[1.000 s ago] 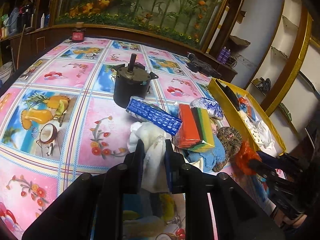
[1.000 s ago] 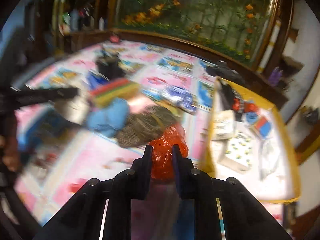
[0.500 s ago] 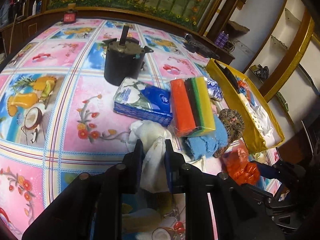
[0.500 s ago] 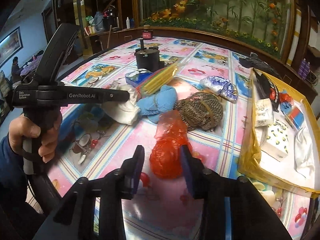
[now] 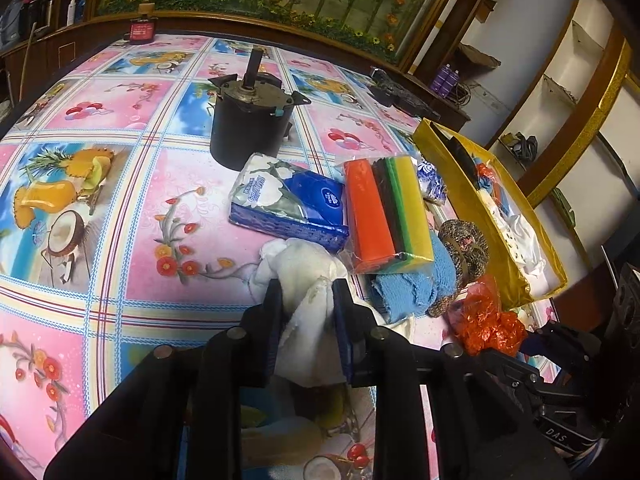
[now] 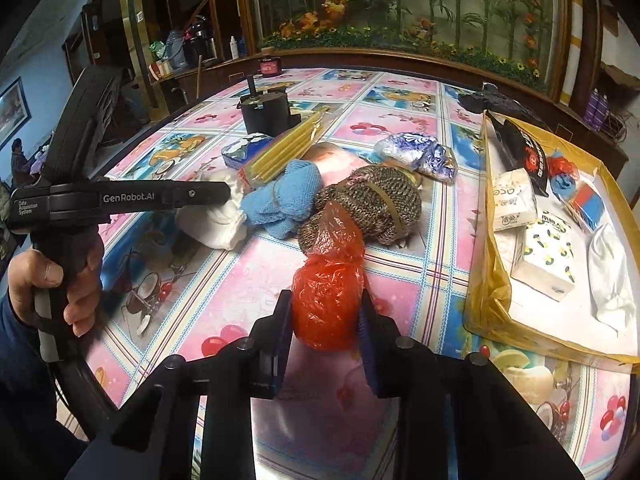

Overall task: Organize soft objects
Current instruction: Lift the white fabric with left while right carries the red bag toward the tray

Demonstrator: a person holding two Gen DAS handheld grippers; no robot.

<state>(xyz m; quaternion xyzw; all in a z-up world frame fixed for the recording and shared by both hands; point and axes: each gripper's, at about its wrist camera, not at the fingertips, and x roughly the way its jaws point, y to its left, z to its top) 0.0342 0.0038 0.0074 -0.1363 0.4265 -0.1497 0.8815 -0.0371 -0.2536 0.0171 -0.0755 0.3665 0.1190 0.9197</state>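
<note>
A wide desk [image 6: 404, 276] in a fruit-and-flower oilcloth fills the room here, backed by a long panel of painted bamboo and orange blooms. The left tool [image 5: 307, 286] comes in from the near edge, angled down at the cloth, and its jaws, narrow but easing apart, have the white cloth [image 5: 304, 276] bunched between them, fabric pressed against both pads. From the other side you can see the person's left hand [image 6: 60, 280] wrapped around that tool's grip, thumb up the handle, a dark sleeve behind it. The right tool [image 6: 324, 304] points down at much the same slant, and its jaws are drawing in on the red plastic bag [image 6: 326, 300], which sits on the desk squeezed between them. Just beyond the bag lie the speckled knit piece [image 6: 372, 204] and the blue cloth [image 6: 286, 200], touching each other. The striped sponge pack [image 5: 386, 210] rests across the blue cloth, beside the blue tissue pack [image 5: 292, 208], with a black motor [image 5: 250, 120] behind. Off to the right sits the yellow box [image 6: 486, 280], already holding tissue packs and white cloth.
</note>
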